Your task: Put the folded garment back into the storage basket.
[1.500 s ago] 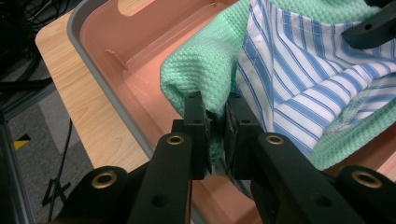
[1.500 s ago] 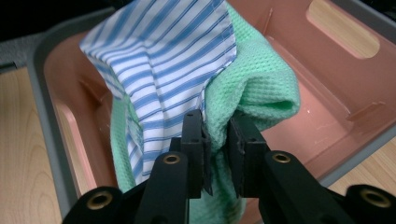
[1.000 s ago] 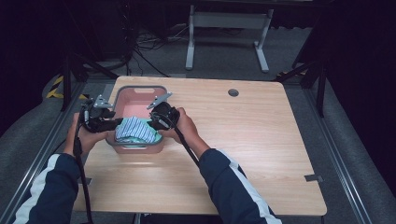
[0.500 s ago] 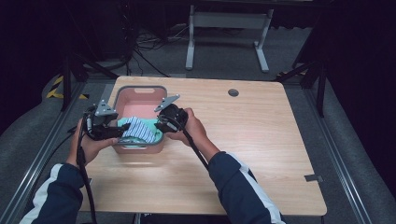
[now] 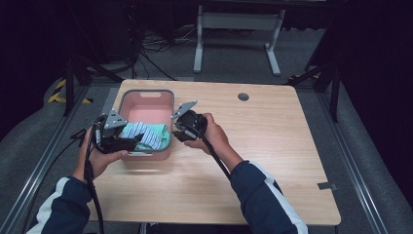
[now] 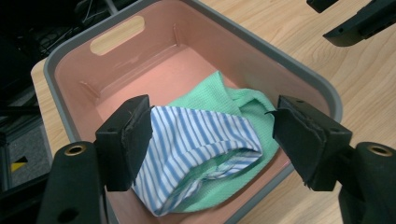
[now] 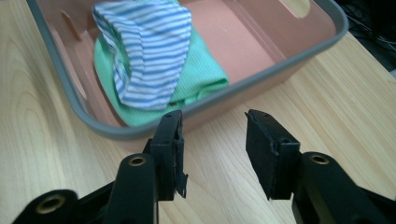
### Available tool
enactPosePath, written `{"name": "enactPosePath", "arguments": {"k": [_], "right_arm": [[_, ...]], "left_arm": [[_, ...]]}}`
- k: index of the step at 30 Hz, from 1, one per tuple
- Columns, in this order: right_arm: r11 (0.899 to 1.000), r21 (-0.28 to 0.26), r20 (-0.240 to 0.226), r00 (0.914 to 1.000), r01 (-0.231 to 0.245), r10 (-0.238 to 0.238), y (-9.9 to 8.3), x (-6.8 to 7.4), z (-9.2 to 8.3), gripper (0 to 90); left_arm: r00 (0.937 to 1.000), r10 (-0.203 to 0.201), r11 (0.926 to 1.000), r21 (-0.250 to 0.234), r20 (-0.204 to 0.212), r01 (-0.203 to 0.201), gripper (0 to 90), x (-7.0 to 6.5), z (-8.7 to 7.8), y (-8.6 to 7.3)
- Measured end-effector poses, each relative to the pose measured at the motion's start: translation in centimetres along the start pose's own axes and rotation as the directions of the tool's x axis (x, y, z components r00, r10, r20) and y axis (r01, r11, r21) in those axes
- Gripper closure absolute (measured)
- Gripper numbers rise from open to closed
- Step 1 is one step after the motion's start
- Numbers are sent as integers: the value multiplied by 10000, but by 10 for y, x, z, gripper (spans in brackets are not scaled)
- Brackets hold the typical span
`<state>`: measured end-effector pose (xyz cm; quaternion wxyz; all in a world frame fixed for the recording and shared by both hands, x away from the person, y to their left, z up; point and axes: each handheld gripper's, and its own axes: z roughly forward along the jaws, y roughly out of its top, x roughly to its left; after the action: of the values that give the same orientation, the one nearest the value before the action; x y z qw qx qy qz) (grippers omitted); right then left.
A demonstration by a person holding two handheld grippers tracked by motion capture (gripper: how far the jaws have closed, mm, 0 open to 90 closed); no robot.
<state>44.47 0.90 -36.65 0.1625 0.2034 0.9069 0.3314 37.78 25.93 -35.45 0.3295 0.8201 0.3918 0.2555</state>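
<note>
Pink plastic forms the basin, grey-rimmed, sitting at about ten o'clock on the wooden table. Half a second ago my grippers were bunched over the laundry inside; now both have drawn back toward the basin's near edge and let go. I read that as the cloths being delivered, with only the withdrawal left to finish.

My left gripper has its jaws spread wide, framing the cloths without touching them. My right gripper is at three o'clock of the basin, over bare wood just outside the rim, jaws parted about halfway and holding nothing.

Counting what I see: one basin, and two cloths in it. One striped cloth, blue and white, lies crumpled on top of one green cloth. Both rest in the basin's near half, toward six o'clock; the far half is bare pink floor. Two grippers, two hands.
</note>
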Motion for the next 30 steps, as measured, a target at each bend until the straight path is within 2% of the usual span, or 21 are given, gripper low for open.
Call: {"name": "enactPosePath", "arguments": {"k": [4, 6, 13, 16, 17, 20, 25, 30], "right_arm": [[10000, 90, 79, 10000, 21, -22, -4, -2, -9, 540], [9998, 169, 240, 9996, 140, -144, -7, -3, -15, 525], [9991, 331, 478, 9985, 259, -275, -19, -5, -30, 491], [9989, 384, 529, 9981, 286, -306, -27, -7, -38, 470], [9987, 416, 570, 9979, 287, -311, -29, -6, -40, 465], [9989, 396, 670, 9973, 261, -287, -38, -7, -46, 454], [9990, 403, 647, 9976, 203, -229, -54, -10, -57, 451], [9992, 398, 761, 9971, 69, -99, -72, -14, -65, 440]], "left_arm": [[9998, 188, 9998, -83, 92, -187, 271, -7, -3, 0], [9998, 152, 9999, -75, 164, -150, 267, -12, -3, -1], [9970, 605, 9982, 25, 476, -607, 261, -24, -1, -3], [9935, 925, 9957, 43, 667, -930, 239, -30, 0, -4], [9932, 908, 9958, 52, 724, -914, 218, -33, 0, -5], [9903, 1192, 9928, 37, 709, -1197, 200, -38, 0, -4], [9882, 1282, 9917, -66, 840, -1281, 192, -49, -1, -4], [9814, 1602, 9870, -24, 1061, -1608, 191, -65, 4, -5]]}}
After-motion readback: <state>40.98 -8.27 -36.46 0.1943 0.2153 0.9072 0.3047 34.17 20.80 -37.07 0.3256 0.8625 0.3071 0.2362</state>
